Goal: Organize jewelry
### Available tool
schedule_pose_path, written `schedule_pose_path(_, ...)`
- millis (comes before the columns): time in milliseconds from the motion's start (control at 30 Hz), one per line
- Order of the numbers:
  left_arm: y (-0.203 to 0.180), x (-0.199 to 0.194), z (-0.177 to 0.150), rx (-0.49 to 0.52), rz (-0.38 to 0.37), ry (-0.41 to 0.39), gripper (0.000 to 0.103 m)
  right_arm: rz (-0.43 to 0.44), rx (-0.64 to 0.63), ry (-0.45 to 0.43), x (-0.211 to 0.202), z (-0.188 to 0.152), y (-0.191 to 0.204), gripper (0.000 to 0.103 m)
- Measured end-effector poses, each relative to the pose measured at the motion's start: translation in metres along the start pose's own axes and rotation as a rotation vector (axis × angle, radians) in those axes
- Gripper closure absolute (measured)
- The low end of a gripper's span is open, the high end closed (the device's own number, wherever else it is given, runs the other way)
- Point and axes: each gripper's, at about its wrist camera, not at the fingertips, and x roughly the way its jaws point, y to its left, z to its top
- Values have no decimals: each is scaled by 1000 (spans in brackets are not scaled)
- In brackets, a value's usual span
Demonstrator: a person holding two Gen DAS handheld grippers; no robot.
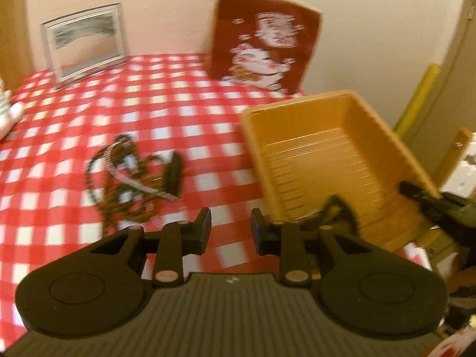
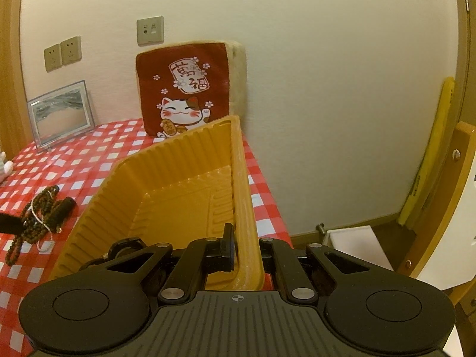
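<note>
Right gripper (image 2: 244, 250) clamps the yellow tray's (image 2: 166, 178) wall, lower centre; left gripper (image 1: 230, 230) gapes empty; beads (image 1: 128, 178) tangled left, cat cushion (image 2: 187, 89) behind.

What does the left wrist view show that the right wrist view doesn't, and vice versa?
Only the left wrist view: the left gripper, jaws apart and empty over the cloth, and the right gripper's fingers on the tray's rim.

Only the right wrist view: the right gripper shut on the tray wall, three wall sockets, and a white box on the floor.

Both: the yellow tray, the bead pile, the cat cushion, the picture frame and the checked cloth.
</note>
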Motion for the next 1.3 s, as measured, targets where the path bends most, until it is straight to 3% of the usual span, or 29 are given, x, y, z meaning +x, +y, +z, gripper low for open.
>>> schedule_pose_path(267,21,6,-18,-1,79,20,78,-49,8,-33,-3,-2,-5,98)
schedule_pose_path(900,21,39,-9,90,74,-20,78,-122,22,-33,-6,-11,-3,97)
schedule_pose_path(1300,21,79,10,216,63,-14,81,-131,32,-18,4,-8,0,97)
